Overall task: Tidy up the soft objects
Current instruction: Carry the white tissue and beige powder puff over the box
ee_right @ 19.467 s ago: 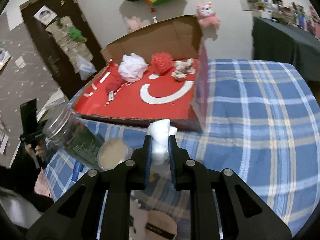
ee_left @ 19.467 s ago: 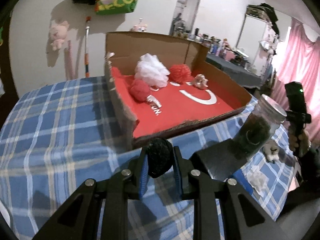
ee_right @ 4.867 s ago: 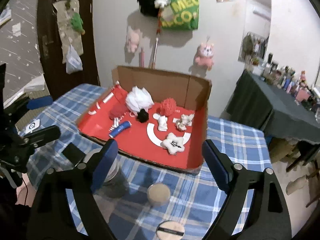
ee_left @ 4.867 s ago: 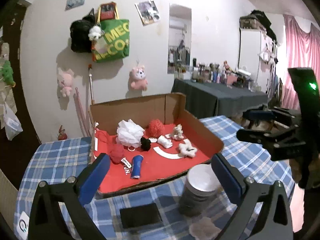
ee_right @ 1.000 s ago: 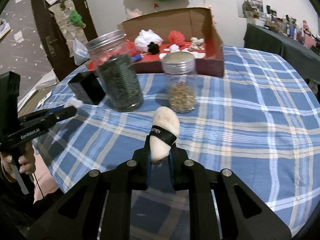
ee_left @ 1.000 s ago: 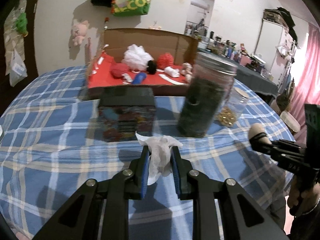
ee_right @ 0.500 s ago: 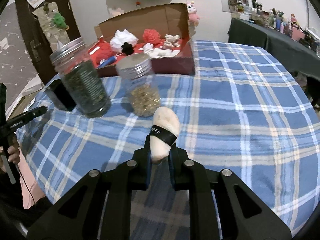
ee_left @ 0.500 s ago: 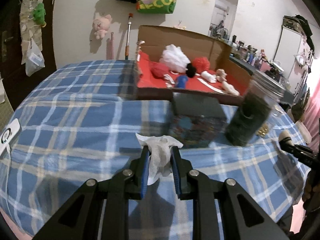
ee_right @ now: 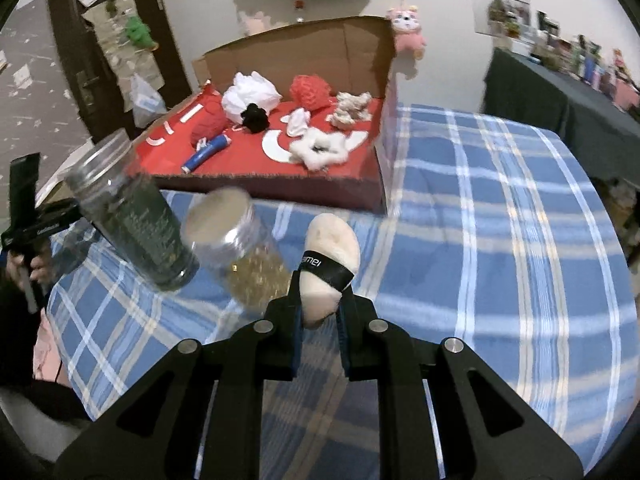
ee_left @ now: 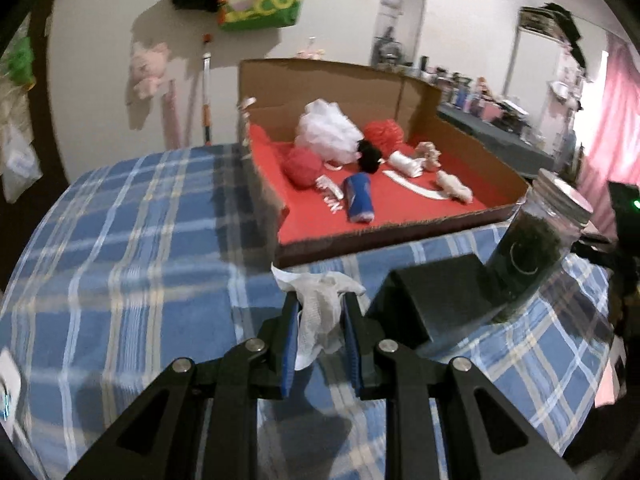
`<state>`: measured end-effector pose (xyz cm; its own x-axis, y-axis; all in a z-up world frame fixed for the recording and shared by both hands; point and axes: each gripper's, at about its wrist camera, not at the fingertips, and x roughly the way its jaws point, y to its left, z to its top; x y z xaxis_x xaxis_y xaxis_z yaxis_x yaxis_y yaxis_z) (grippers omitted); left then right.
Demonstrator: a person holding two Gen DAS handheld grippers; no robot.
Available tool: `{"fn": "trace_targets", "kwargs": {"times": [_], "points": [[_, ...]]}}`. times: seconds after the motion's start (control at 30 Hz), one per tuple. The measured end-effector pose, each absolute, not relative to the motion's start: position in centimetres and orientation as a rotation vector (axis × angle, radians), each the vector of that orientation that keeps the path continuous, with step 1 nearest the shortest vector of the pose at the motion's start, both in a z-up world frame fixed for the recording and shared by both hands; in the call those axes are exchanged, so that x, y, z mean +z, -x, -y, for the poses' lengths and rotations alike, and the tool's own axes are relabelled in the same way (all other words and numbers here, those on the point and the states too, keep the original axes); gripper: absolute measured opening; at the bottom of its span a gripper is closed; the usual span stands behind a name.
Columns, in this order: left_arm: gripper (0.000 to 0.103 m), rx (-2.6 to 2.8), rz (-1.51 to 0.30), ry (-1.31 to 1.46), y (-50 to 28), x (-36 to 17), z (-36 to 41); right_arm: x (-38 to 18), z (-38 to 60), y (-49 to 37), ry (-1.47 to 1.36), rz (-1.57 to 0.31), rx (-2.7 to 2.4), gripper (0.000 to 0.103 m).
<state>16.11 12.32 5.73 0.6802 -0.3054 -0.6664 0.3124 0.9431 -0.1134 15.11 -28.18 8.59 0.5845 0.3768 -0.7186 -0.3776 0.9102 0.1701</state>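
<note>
My left gripper [ee_left: 320, 316] is shut on a crumpled white cloth [ee_left: 320, 304], held above the blue plaid tablecloth just short of the cardboard box [ee_left: 400, 232]. My right gripper [ee_right: 320, 304] is shut on a cream powder puff [ee_right: 330, 256] with a black band, held over the cloth in front of the same cardboard box [ee_right: 372, 196]. On the box's red floor lie several soft items: a white mesh pouf [ee_left: 328, 132], red poufs [ee_left: 302, 168], a black scrunchie [ee_left: 370, 156], a blue roll [ee_left: 358, 200] and a white fluffy star [ee_right: 318, 148].
A tall jar of dark contents [ee_left: 532, 248] and a black box [ee_left: 432, 296] stand right of my left gripper. In the right wrist view the dark jar [ee_right: 136, 216] and a smaller jar of golden bits [ee_right: 244, 252] stand left of the puff. A dark side table [ee_right: 560, 108] stands right.
Both grippers have moved toward the cardboard box, which now looks larger and nearer in both views. The cloth and the puff stay gripped as before.
</note>
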Motion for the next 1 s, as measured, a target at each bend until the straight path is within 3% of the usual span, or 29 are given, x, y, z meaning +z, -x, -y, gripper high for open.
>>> {"fn": "trace_targets", "kwargs": {"times": [0.67, 1.0], "points": [[0.022, -0.577, -0.705, -0.129, -21.3, 10.0, -9.5, 10.9, 25.7, -21.5, 0.121, -0.839, 0.684, 0.014], [0.022, -0.637, -0.807, -0.109, -26.2, 11.3, -3.8, 12.4, 21.0, -26.8, 0.101, -0.946, 0.835, 0.015]]}}
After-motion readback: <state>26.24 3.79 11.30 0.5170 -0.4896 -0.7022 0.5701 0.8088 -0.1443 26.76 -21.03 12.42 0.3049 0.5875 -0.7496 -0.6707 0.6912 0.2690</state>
